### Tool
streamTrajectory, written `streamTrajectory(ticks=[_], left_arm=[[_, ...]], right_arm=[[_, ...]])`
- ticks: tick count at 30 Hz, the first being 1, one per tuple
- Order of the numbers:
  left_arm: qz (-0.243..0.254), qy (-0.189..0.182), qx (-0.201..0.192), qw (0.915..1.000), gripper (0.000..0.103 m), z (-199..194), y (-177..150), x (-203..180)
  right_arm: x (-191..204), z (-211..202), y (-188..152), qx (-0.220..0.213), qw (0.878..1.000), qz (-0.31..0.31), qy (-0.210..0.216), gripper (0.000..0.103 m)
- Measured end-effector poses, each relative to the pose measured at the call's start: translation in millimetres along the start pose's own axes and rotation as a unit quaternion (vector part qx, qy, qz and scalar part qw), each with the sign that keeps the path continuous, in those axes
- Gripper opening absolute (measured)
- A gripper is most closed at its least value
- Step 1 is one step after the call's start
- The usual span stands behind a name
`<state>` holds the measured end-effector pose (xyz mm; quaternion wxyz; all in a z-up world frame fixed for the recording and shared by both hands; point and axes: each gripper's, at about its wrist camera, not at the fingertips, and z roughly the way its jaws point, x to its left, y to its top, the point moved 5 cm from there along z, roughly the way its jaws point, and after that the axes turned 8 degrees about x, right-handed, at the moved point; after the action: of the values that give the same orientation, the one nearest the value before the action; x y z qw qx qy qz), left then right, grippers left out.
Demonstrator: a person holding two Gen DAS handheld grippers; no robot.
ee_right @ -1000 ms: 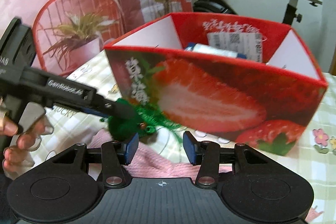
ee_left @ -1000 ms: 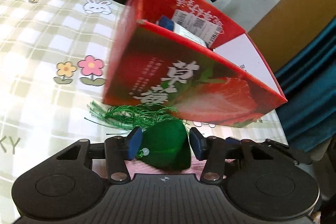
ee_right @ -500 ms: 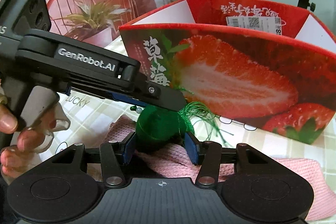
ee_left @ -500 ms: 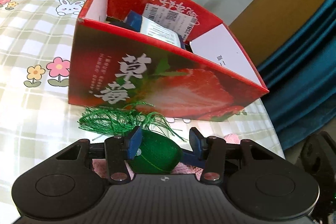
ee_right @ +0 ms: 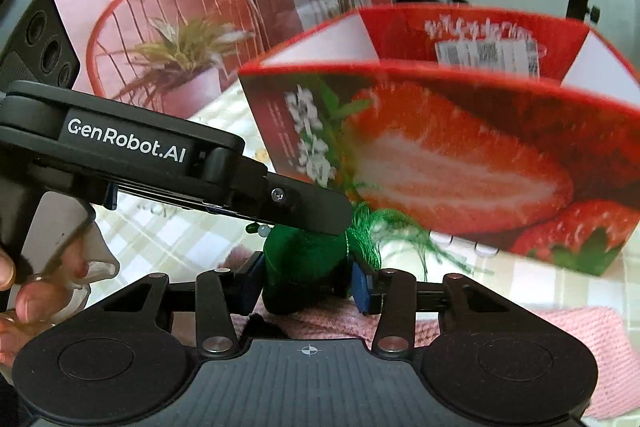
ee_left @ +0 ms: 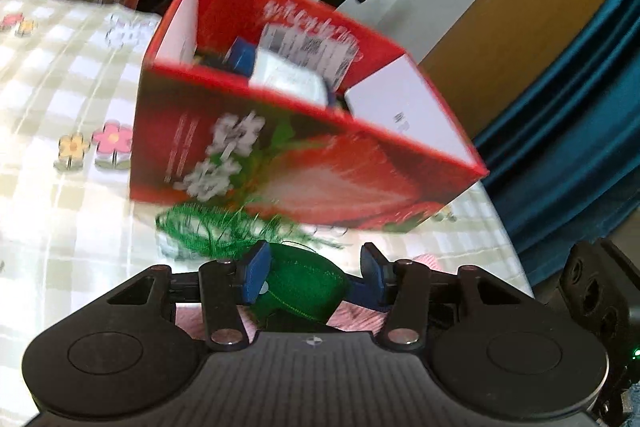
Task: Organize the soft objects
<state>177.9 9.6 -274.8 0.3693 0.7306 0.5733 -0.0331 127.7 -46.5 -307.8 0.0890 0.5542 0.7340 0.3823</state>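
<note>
Plainly, both views blur where the red strawberry box point(ee_left: 304, 163) stands on the checked counter point(ee_left: 60, 207); its printed characters are unreadable and its contents half hidden behind the near wall. Just near of it, the green tasselled pouch point(ee_left: 304, 285) sits over a pink knit cloth point(ee_right: 560, 335), mostly covered. The left hand-held gripper point(ee_left: 316, 269) grips the pouch. The right hand-held gripper point(ee_right: 306, 285), jaws just closing, pinches it too.

Glossy cardboard box point(ee_left: 304, 163), green felt pouch point(ee_right: 304, 259), pink knit cloth point(ee_right: 568, 339)
</note>
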Motion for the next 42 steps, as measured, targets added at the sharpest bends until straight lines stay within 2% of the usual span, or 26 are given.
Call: streamTrajectory(ticks=[5,12,18,25,28,31,36,42], left_arm=[[0.018,-0.019,-0.044,0.9987,0.051,-31.9,21.5,-21.2],[0.052,-0.03,-0.108,0.9924,0.051,-67.7,63.6,-59.9],[0.087,-0.036,-0.157,0.9832,0.051,-86.8,104.1,-94.8],[0.108,-0.056,-0.206,0.9709,0.051,-105.4,145.0,-119.4],[0.111,-0.057,-0.208,0.9702,0.051,-100.6,154.3,-123.4],[0.106,-0.056,-0.197,0.973,0.051,-89.5,158.4,-119.9],[0.087,-0.055,-0.157,0.9823,0.051,-53.8,152.2,-98.7],[0.063,-0.047,-0.098,0.9921,0.051,-2.9,138.2,-76.5]], right_arm=[[3.4,-32.3,22.9,-0.049,0.998,-0.026,-0.009,0.04],[-2.2,-75.4,75.2,-0.115,0.992,-0.052,-0.019,0.041],[-13.6,-107.6,128.7,-0.161,0.983,-0.086,-0.035,0.041],[-23.5,-135.7,180.7,-0.207,0.966,-0.14,-0.071,0.041],[-29.1,-136.8,191.6,-0.214,0.96,-0.159,-0.09,0.041],[-35.6,-132.7,191.1,-0.209,0.958,-0.167,-0.102,0.041],[-56.3,-112.1,175.5,-0.179,0.968,-0.143,-0.102,0.041],[-88.3,-75.9,140.9,-0.131,0.983,-0.09,-0.09,0.041]])
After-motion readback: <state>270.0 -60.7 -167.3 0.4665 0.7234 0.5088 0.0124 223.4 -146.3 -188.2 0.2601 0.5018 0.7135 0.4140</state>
